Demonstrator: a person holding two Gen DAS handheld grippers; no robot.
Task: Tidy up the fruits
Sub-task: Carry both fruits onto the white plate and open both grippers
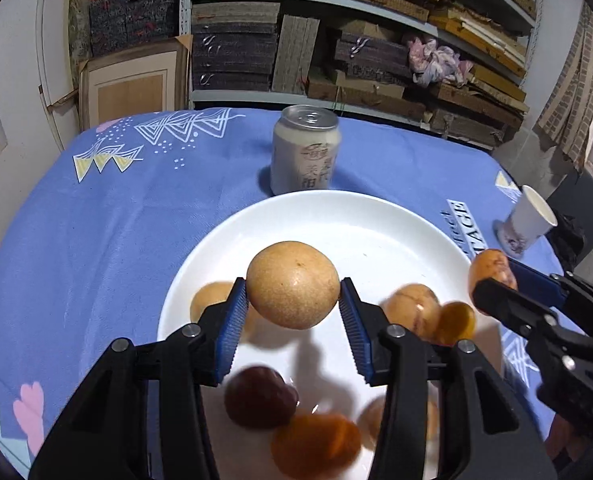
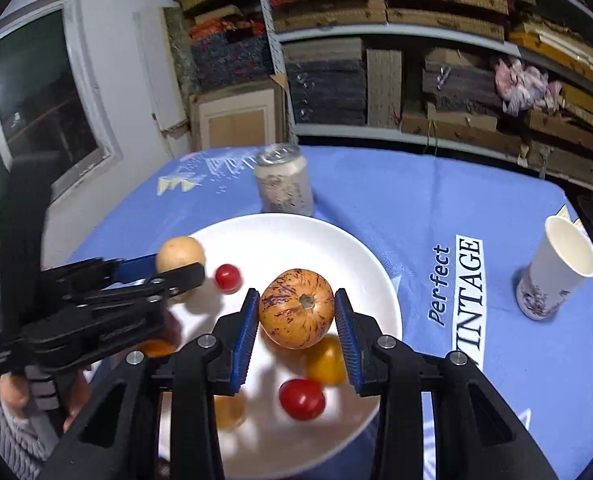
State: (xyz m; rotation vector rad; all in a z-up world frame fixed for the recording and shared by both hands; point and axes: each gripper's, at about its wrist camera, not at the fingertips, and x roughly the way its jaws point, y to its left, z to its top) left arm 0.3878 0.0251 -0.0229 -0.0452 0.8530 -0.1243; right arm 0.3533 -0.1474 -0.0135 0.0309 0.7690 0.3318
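My left gripper (image 1: pixel 293 300) is shut on a round tan fruit (image 1: pixel 292 284) and holds it above the white plate (image 1: pixel 356 216). My right gripper (image 2: pixel 296 314) is shut on an orange fruit with purple streaks (image 2: pixel 296 308), also above the plate (image 2: pixel 280 232). Several fruits lie on the plate: a dark red one (image 1: pixel 260 396), orange ones (image 1: pixel 316 444), tan ones (image 1: pixel 410 308), red ones (image 2: pixel 301 399) (image 2: pixel 228 278) and a yellow one (image 2: pixel 326 360). Each gripper shows in the other's view, the right (image 1: pixel 492 284) and the left (image 2: pixel 180 268).
A pale drink can (image 1: pixel 305 150) stands just behind the plate. A white paper cup (image 2: pixel 556 268) stands at the right on the blue tablecloth (image 1: pixel 116 220). Shelves with stacked boxes (image 1: pixel 336 40) rise behind the table. A window (image 2: pixel 44 92) is at the left.
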